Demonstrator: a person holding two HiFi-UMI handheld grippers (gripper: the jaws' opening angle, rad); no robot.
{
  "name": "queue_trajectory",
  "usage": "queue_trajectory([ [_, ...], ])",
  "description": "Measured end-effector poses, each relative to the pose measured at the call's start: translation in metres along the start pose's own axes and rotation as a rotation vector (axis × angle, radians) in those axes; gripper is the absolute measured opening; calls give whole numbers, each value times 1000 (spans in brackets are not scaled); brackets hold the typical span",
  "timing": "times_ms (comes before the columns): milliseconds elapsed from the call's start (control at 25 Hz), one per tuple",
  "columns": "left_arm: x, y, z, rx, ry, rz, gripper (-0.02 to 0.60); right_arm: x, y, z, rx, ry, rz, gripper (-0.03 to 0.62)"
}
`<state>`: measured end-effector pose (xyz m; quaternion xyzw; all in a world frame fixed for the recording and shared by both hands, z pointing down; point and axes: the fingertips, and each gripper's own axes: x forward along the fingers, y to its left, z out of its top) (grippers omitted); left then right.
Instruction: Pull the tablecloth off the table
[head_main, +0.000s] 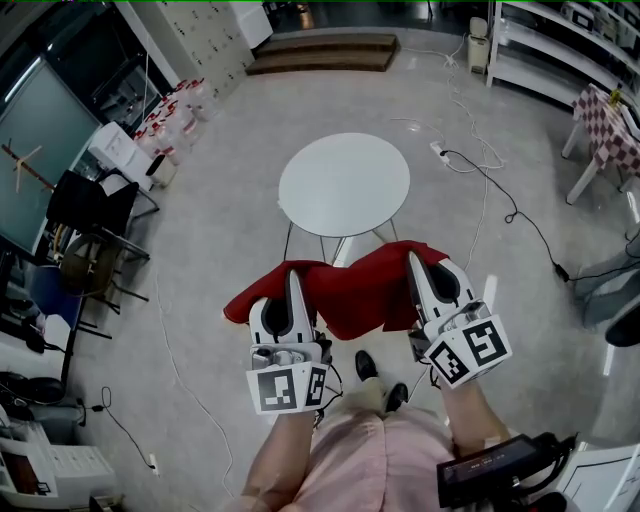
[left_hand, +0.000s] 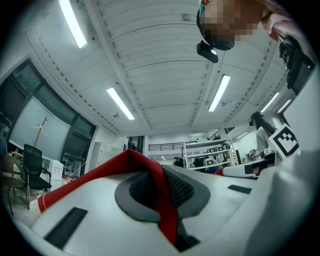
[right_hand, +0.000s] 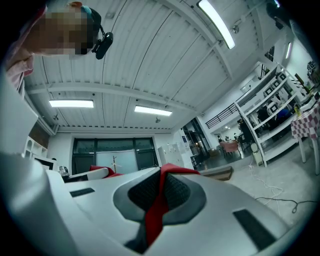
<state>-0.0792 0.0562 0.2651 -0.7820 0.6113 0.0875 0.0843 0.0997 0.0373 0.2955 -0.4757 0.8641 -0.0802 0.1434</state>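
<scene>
- Left gripper (head_main: 293, 287): jaws clenched on a fold of the red tablecloth (head_main: 355, 292). The left gripper view shows a red strip pinched between the dark pads.
- Right gripper (head_main: 418, 272): same, jaws clamped on the tablecloth, with a red fold running up through the pads.
- Tablecloth hangs bunched between the two grippers, on the person's side of the round white desk (head_main: 345, 185). The desk top looks bare, so the pull-off seems done or nearly done.
- Can't tell whether the far hem touches the desk legs; it overlaps them in the head view.
- To do this step well: hold both pinches firm and keep the grippers level and apart so the cloth doesn't slip from one side. Draw it clear of the legs and don't let the sag drop to the floor (head_main: 200, 300).
- Look: plain red, thin and limp, creased. A pale stitched hem shows in the left gripper view. Likely to slide out if the grip loosens.
</scene>
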Motion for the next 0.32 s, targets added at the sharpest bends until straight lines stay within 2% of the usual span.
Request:
queue_trajectory([
  [320,6,-1,-2,6,2,-3,40,4,-5,0,-1,-1,-1,25],
])
